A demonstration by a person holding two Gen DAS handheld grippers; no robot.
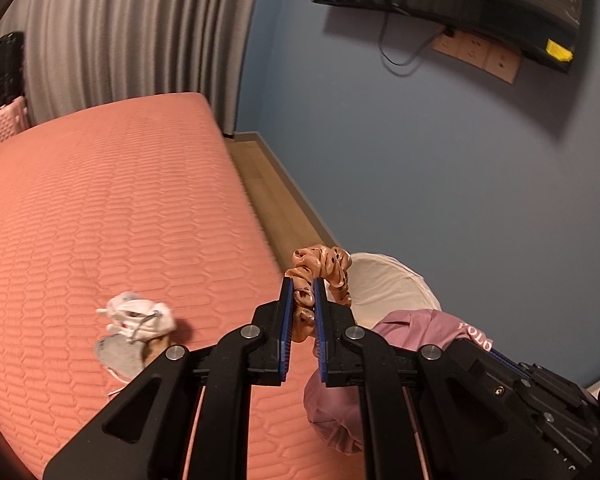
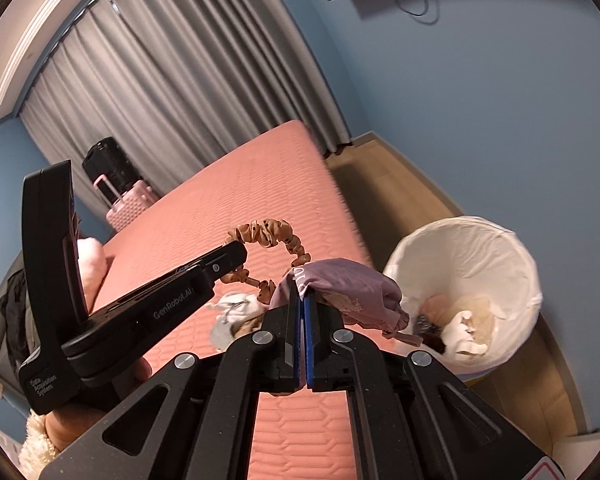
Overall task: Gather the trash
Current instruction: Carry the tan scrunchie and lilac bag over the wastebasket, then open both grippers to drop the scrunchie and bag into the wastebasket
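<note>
Left gripper [image 1: 303, 284]: jaws clamped on a tan satin scrunchie with dark spots [image 1: 320, 270], pinched at one side so the rest of the ruffled loop stands free beyond the pads. In the right wrist view the loop hangs open in the air over the bed, near the right gripper.

Right gripper [image 2: 302, 292]: jaws together on a fold of a mauve cloth garment with white lettering [image 2: 352, 288]. The fabric is thin, so the pads nearly meet; the rest drapes to the right and sags toward the bin.

Both items are held clear of the salmon quilted mattress [image 1: 120, 200], probably to keep them from dragging on the way to the round bin lined with a white plastic bag [image 2: 516, 264]. The bin stands on the wooden floor [image 2: 384, 184], just right of the bed's edge, and already holds crumpled white tissue and a dark scrap.

A crumpled white and grey wad with a string [image 1: 136, 332] lies on the mattress to the left, untouched.

Judgement: carry step; release over the bin is next. The limp garment could catch on the rim.
</note>
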